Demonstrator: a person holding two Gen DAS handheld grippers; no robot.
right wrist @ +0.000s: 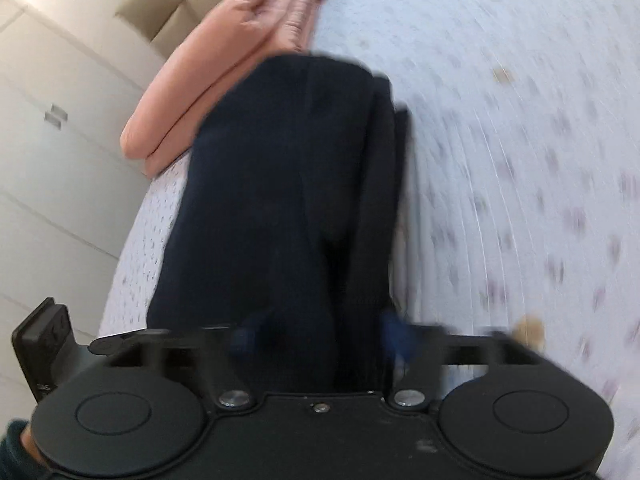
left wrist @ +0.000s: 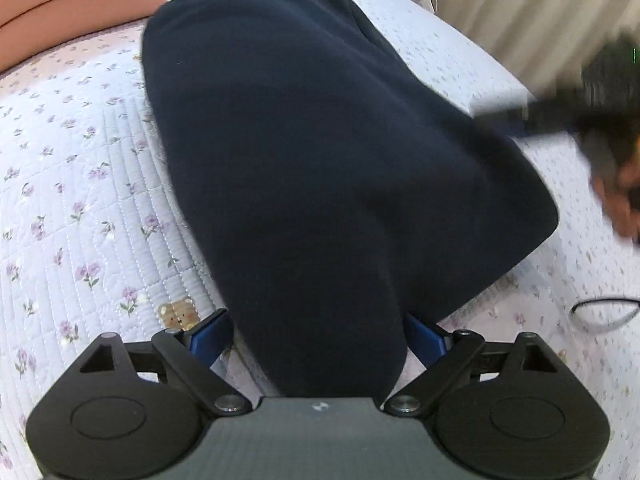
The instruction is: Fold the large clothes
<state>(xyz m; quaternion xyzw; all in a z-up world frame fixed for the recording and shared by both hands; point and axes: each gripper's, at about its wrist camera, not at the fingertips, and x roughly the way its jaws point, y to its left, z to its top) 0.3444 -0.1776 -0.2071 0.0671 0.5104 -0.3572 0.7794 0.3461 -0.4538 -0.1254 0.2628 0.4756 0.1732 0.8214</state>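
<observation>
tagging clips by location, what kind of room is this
Most likely a bedroom: a floral quilted bedspread covers what looks like a bed, a folded peach blanket lies on it, and pale wardrobe doors stand alongside.

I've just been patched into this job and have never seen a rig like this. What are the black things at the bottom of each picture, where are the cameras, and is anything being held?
No robot arm here: a person holds a two-finger gripper in each hand, and each carries a fisheye camera looking forward along its fingers. The black discs and bars at the bottom are the gripper's own body.

The left wrist view shows the left gripper; the right wrist view shows the right gripper. Both stand open, their blue fingers either side of a navy garment, folded into a long shape on a floral quilted bedspread. The pads do not look pressed on it, so nothing seems held. A folded peach blanket lies beyond. The right view is motion-blurred.
</observation>
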